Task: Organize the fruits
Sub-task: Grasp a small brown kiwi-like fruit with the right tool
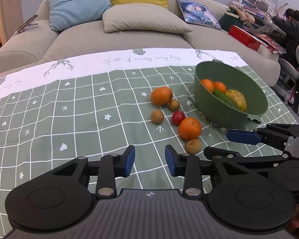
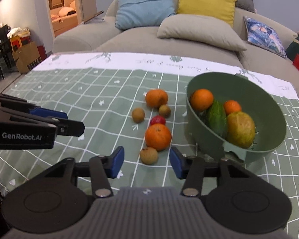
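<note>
A green bowl (image 1: 249,83) (image 2: 269,103) at the right holds two oranges, a green cucumber (image 2: 216,119) and a yellow-green mango (image 2: 241,129). On the cloth to its left lie two oranges (image 2: 158,137) (image 2: 156,98), a small red fruit (image 2: 157,120) and three small brown fruits (image 2: 148,155) (image 2: 138,115) (image 2: 164,110). My right gripper (image 2: 146,162) is open and empty, its fingers either side of the nearest brown fruit, just short of it. My left gripper (image 1: 149,162) is open and empty, left of that fruit (image 1: 193,146).
The table carries a green checked cloth (image 1: 69,119) with a white border. A grey sofa (image 1: 119,39) with several cushions stands behind it. A person (image 1: 294,25) sits at a cluttered desk at far right. A paper bag (image 2: 27,59) and dark chairs stand left.
</note>
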